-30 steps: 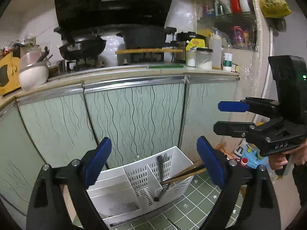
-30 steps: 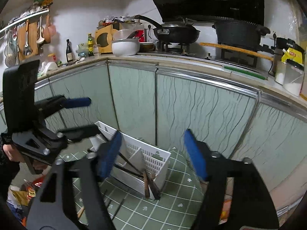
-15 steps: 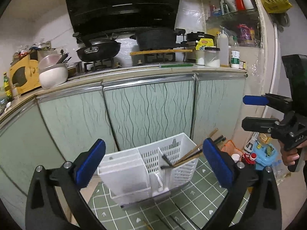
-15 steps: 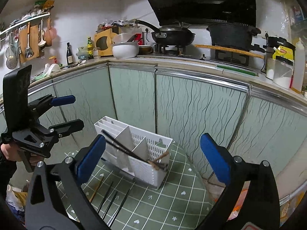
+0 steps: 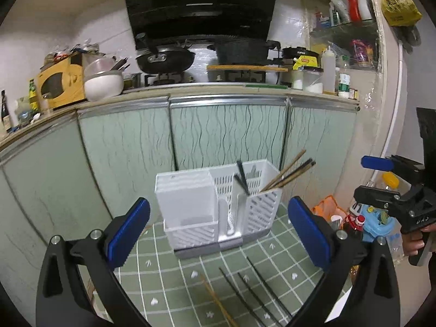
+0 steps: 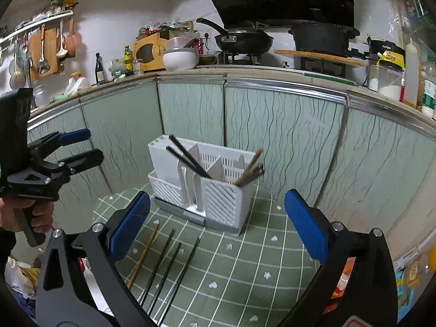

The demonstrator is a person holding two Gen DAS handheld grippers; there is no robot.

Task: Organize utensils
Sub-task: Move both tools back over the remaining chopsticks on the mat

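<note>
A white slotted utensil holder [image 5: 218,204] stands upright on a green checked mat [image 5: 190,280]; it also shows in the right wrist view [image 6: 207,182]. Black chopsticks [image 6: 188,159] and brown chopsticks [image 5: 288,173] stick out of its compartments. One wooden chopstick [image 6: 143,256] and three black chopsticks [image 6: 169,267] lie loose on the mat in front. My left gripper [image 5: 218,234] is open and empty, a little in front of the holder. My right gripper [image 6: 216,224] is open and empty, above the loose chopsticks.
Green cabinet doors [image 5: 226,136] stand right behind the holder. A counter [image 6: 272,79] above carries a wok, pot, bowl and jars. Bottles and toys [image 5: 365,220] sit on the floor right of the mat. Bags [image 6: 19,278] lie at the left.
Both grippers have pulled back and up from the holder. The holder, tilted a second ago, now stands upright on the mat. The loose chopsticks have come into view.
</note>
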